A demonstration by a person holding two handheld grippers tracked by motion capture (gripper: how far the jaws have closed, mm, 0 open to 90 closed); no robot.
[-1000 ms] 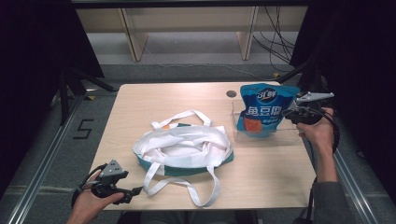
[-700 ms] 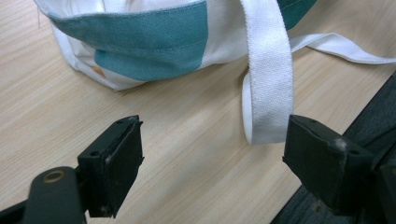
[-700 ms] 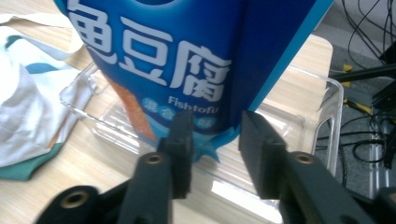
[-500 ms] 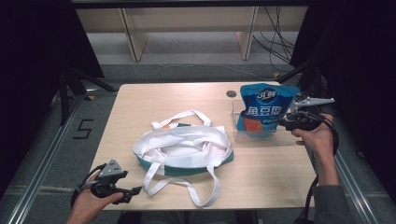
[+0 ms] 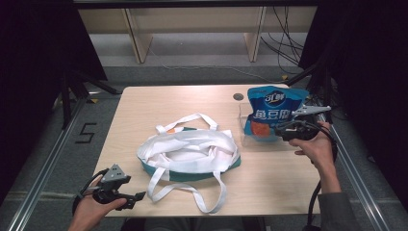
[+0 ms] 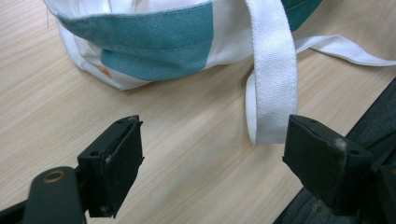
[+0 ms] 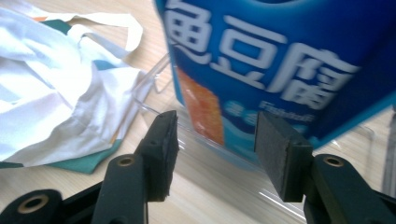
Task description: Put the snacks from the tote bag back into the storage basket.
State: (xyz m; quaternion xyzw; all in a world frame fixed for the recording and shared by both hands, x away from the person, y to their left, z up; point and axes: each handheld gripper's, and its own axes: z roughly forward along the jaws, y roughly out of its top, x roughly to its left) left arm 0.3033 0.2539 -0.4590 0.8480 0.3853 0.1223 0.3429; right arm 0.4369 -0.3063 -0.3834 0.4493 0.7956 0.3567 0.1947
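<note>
black jaws, right: right gripper has its 2 jaws apart, nothing between the pads; they've just been opening. pads sit just in front of the clear box, not pressing on it.
right gripper, high view: right gripper held level by the person's right hand at the table's right edge, tips pointing at the box w/ the bag.
blue bag: blue snack bag w/ big white characters and an orange patch, standing upright inside the clear plastic box. in the high view the blue snack bag sits at the table's right side, near the far edge, top sticking well above the clear plastic box.
black jaws, left: left gripper jaws wide apart, nothing gripped. the end loop of a white strap lies on the wood just beside the right-hand jaw; can't tell if touching.
left gripper, high view: left gripper in the person's left hand at the near left corner of the table, pointing right toward the strap.
tote: white and teal tote bag lies slumped mid-table, handles spread out, 1 strap looping toward the near edge. apart from the box, just to its left.
table: light wood table, small dark round hole near the far edge.
</note>
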